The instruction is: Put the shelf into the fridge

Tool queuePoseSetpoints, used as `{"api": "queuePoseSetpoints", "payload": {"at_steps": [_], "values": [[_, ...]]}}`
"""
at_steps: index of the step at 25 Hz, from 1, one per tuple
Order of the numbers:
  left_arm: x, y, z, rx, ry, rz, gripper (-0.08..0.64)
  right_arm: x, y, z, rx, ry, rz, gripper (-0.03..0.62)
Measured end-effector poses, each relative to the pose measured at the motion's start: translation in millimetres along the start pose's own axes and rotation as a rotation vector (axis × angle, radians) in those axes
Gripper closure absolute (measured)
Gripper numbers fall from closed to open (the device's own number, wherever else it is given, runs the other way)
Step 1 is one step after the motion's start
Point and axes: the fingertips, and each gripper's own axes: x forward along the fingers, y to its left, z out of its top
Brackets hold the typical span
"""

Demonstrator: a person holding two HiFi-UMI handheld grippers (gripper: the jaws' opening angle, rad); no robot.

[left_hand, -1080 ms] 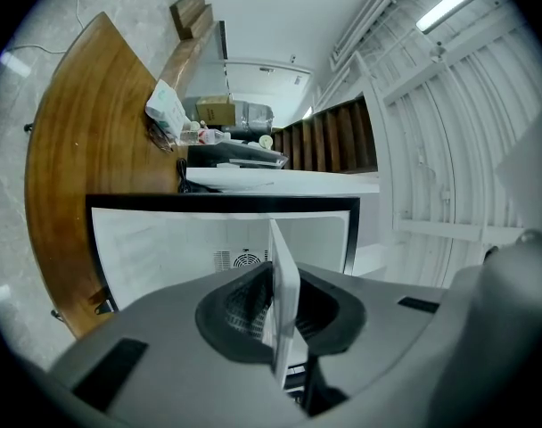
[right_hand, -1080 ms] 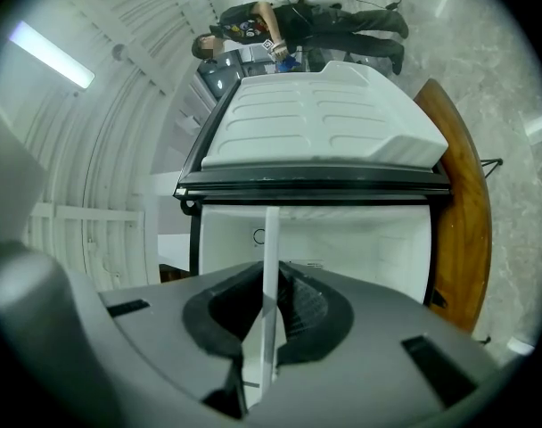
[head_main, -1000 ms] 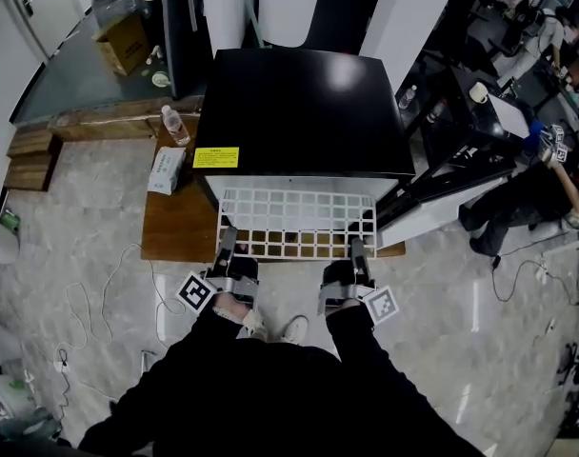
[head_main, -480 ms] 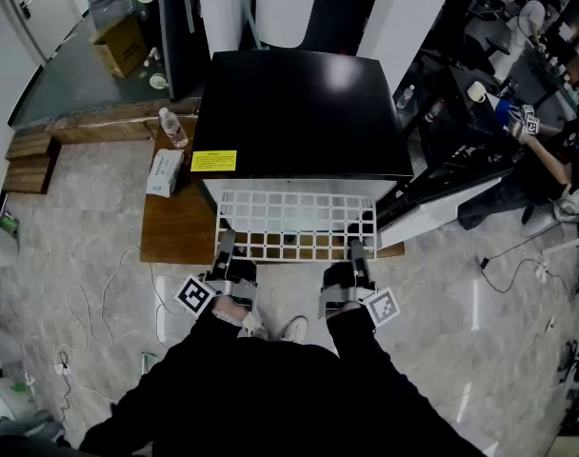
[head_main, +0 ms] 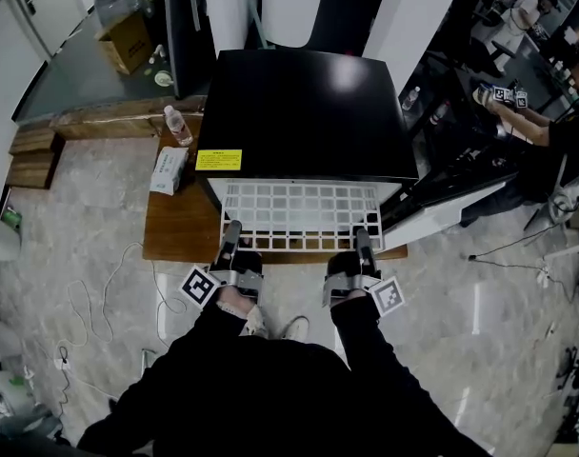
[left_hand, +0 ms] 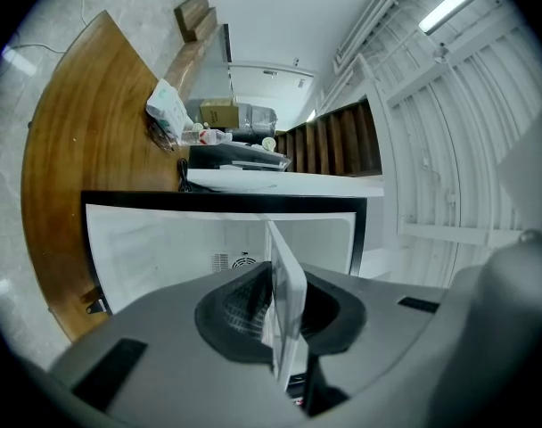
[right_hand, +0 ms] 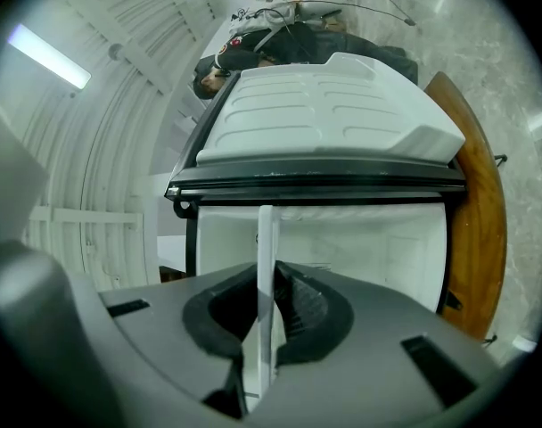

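shelf (head_main: 299,201) slid deeper, bottle (head_main: 178,126) beside fridge (head_main: 309,112)

A low wooden platform (head_main: 175,231) is lying on the pale marble floor (head_main: 70,217). A clear water bottle (head_main: 177,125) is standing upright at the platform's far left corner, and a white tissue pack (head_main: 166,169) is lying just beside it, nearer the camera. A cardboard box (head_main: 126,41) is sitting further back on grey flooring. White cables (head_main: 85,303) are trailing across the floor at left. At far right a person (head_main: 547,146) in dark clothes is holding an arm out.
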Motion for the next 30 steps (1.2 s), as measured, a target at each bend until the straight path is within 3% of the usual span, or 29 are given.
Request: {"api": "queuePoseSetpoints", "payload": {"at_steps": [16, 30], "values": [[63.0, 4.1, 19.8, 0.054, -0.028, 0.019, 0.522, 67.8, -4.0, 3.3, -0.005, -0.016, -0.01, 0.558], [104.6, 10.1, 32.3, 0.113, -0.118, 0.009, 0.517, 112.0, -7.3, 6.8, 0.005, -0.052, -0.005, 0.558]]}}
